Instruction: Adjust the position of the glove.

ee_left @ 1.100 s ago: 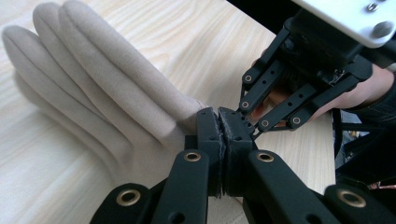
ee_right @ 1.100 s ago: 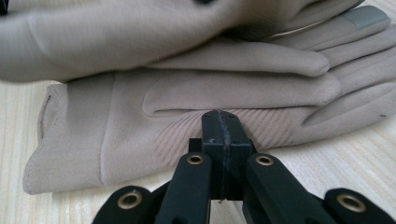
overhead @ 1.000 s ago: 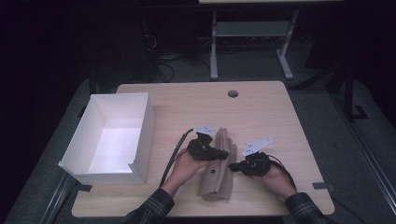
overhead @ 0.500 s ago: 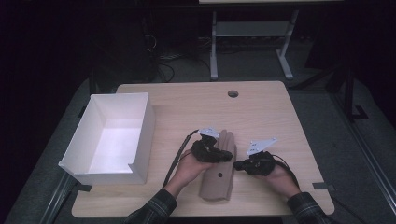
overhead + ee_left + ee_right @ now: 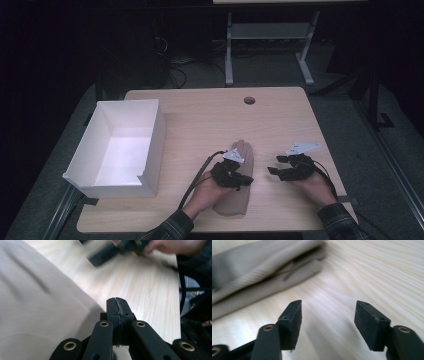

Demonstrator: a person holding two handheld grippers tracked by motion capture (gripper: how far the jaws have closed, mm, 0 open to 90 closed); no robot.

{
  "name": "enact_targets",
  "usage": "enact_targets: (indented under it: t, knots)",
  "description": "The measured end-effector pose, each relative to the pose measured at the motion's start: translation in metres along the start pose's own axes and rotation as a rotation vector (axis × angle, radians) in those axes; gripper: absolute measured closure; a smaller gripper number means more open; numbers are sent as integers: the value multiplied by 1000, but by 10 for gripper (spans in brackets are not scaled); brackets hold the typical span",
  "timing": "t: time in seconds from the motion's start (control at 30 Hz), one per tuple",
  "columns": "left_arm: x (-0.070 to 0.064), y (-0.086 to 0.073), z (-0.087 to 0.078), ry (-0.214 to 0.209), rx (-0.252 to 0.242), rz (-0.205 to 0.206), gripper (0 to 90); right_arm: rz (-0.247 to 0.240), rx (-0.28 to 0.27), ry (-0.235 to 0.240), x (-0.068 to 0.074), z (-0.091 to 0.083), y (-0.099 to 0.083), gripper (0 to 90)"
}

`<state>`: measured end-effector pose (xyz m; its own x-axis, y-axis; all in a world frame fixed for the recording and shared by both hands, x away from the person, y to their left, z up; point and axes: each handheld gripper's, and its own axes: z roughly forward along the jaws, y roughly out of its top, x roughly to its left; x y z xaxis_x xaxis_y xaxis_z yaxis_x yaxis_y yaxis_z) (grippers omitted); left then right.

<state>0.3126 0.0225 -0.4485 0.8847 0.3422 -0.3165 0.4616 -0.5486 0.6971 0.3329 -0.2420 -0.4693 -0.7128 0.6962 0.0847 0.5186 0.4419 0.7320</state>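
Note:
A beige folded cloth (image 5: 242,150) lies lengthwise on the wooden table (image 5: 200,125), near the front edge. My left gripper (image 5: 248,180) rests over the cloth's middle and points right. In the left gripper view its jaws (image 5: 116,301) are pressed shut with nothing seen between them, and the cloth (image 5: 37,315) spreads to their left. My right gripper (image 5: 273,165) hovers just right of the cloth with its tips towards it. In the right gripper view it (image 5: 328,317) stands open above bare wood, with the cloth's folded edge (image 5: 262,272) ahead at upper left.
A white open box (image 5: 152,145) stands on the left part of the table, with nothing in it. A round cable hole (image 5: 249,100) sits near the far edge. The far half and right side of the table are bare wood. Dark floor and a metal stand lie beyond.
My left gripper has slid right across the cloth. The right gripper has drawn back to the right, off the cloth's edge, and now stands open.

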Motion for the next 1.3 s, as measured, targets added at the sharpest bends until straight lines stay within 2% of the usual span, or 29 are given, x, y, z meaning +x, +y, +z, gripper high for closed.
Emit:
enact_targets:
  t: [0.07,0.13,0.3,0.43,0.6,0.9,0.93,1.07,1.1,1.2,1.3]
  knots:
    - [-5,-2,8,23,46,26,898,23,0,-31,-5,0,-2,329]
    - [-5,-4,11,33,67,32,898,30,-3,-51,-8,0,-4,301]
    - [-3,-7,12,40,87,33,899,32,-1,-101,-11,2,-5,256]
    - [-1,-9,8,50,100,35,898,34,-2,-121,-12,4,-6,239]
    - [3,-16,-5,76,116,47,898,33,8,-123,-12,6,-7,237]
    - [16,-30,-32,127,137,31,898,45,-2,-120,-14,6,-9,212]
    - [16,-31,-34,131,131,20,898,45,-2,-120,-14,7,-9,207]
    - [22,-37,-45,155,130,17,898,44,-5,-119,-14,7,-9,196]
    - [24,-38,-48,159,141,29,898,43,-4,-119,-14,7,-9,192]
    - [26,-38,-52,159,112,6,897,42,-1,-117,-14,7,-9,183]
    - [24,-32,-57,167,99,26,865,42,0,-117,-14,7,-9,175]
